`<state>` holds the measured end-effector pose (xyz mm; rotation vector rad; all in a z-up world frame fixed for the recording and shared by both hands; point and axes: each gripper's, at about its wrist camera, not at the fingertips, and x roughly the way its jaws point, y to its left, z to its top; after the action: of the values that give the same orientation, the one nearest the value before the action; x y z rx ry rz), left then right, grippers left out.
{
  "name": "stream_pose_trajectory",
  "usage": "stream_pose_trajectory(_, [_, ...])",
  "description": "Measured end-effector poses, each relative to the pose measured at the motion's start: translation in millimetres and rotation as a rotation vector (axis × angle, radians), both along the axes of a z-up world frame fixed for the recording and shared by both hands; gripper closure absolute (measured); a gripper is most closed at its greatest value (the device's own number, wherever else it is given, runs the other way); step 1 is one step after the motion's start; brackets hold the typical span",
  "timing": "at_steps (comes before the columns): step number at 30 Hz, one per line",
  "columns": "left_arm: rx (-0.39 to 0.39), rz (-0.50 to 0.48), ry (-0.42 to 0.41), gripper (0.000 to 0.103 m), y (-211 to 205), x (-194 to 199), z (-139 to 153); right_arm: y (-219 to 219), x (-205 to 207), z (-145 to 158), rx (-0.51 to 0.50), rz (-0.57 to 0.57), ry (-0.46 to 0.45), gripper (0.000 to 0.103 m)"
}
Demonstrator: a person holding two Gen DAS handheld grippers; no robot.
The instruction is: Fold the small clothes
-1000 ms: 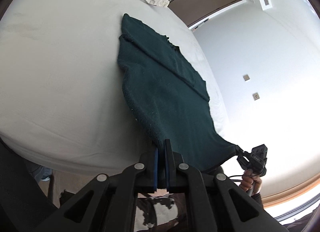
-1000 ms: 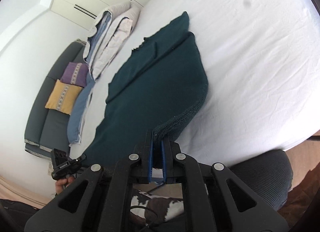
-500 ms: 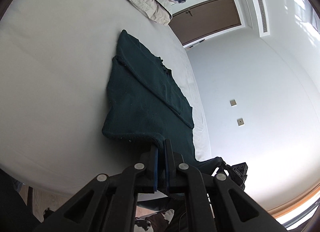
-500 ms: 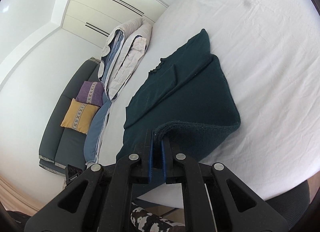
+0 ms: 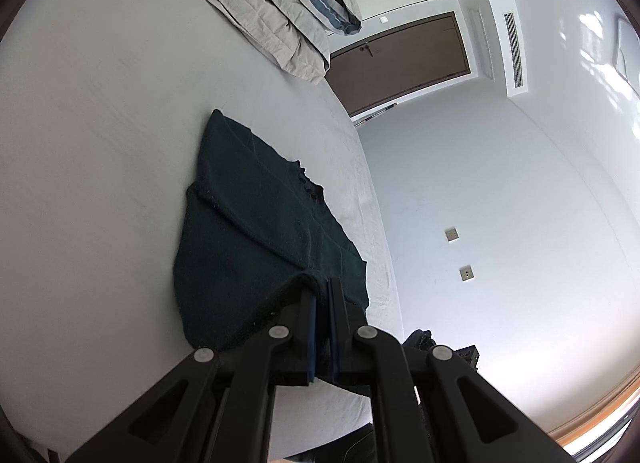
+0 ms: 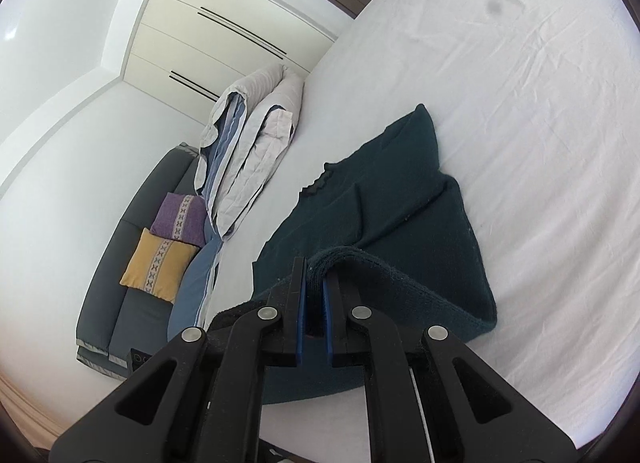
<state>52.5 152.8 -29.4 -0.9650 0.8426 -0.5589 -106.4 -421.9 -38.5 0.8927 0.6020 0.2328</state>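
A dark green knitted garment [image 5: 256, 239] lies on the white bed [image 5: 100, 143], its sleeves folded in across the body. My left gripper [image 5: 322, 287] is shut on one corner of the garment's near hem and holds it lifted over the body. In the right wrist view the same garment [image 6: 400, 199] spreads ahead, and my right gripper [image 6: 315, 267] is shut on the other hem corner, which curls up and over. The lifted hem forms a fold along the near edge. The collar [image 6: 320, 179] points toward the far side.
A folded grey and blue duvet [image 6: 248, 143] lies at the head of the bed [image 6: 520, 103]. A dark sofa with a purple cushion [image 6: 180, 219] and a yellow cushion [image 6: 158, 263] stands beside the bed. A brown door [image 5: 400, 59] and a white wall are beyond.
Both grippers have carried the near hem up and forward over the garment. The hem, which hung off the bed's edge, now folds over the body, and the garment looks shorter.
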Motion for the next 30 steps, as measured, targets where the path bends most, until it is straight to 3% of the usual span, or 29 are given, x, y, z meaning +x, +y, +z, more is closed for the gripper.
stream_pose_trajectory(9, [0.007,0.028,-0.004,0.097,-7.1,82.3,-0.2,-25.2,90.0,0.3,0.006,-0.072,-0.012,0.097])
stream_pose_trajectory(17, [0.04,0.032,0.022,0.097,-22.4,154.3,-14.7,-37.4,170.9,-21.4,-0.023,-0.106,0.032,0.097])
stream_pose_trajectory(30, [0.084,0.106,0.137,0.097,-23.1,245.9,-63.5,-57.7,294.3,-60.7,-0.064,-0.181,0.152,0.097])
